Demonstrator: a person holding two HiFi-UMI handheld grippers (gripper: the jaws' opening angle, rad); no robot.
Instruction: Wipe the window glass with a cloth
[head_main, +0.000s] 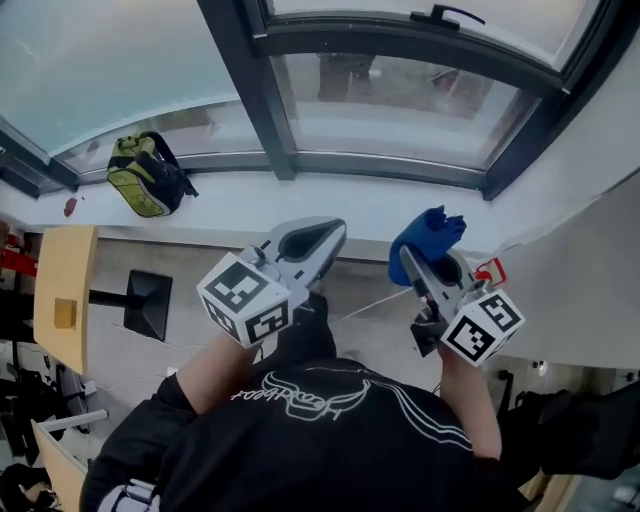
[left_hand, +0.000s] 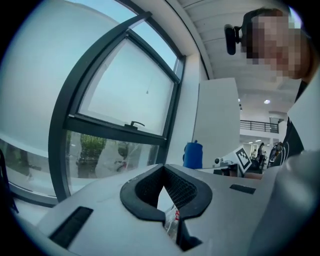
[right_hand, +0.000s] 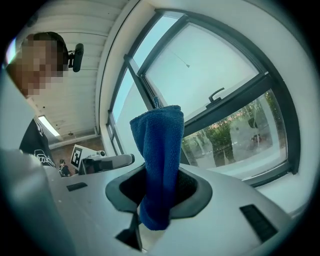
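Observation:
The window glass (head_main: 400, 100) fills the top of the head view, framed in dark metal. My right gripper (head_main: 425, 262) is shut on a blue cloth (head_main: 425, 238), which sticks up out of the jaws just short of the white sill (head_main: 330, 205). In the right gripper view the cloth (right_hand: 159, 150) stands upright between the jaws of the right gripper (right_hand: 160, 192), with the glass (right_hand: 200, 70) behind it. My left gripper (head_main: 322, 238) is beside it at the left, shut and holding nothing. In the left gripper view, the left gripper (left_hand: 167, 192) points at the pane (left_hand: 125, 95).
A green backpack (head_main: 145, 178) lies on the sill at the left. A window handle (head_main: 445, 14) sits on the upper sash. A wooden desk (head_main: 65, 300) and a black stand base (head_main: 150, 303) are below left. A white wall (head_main: 590, 250) closes the right side.

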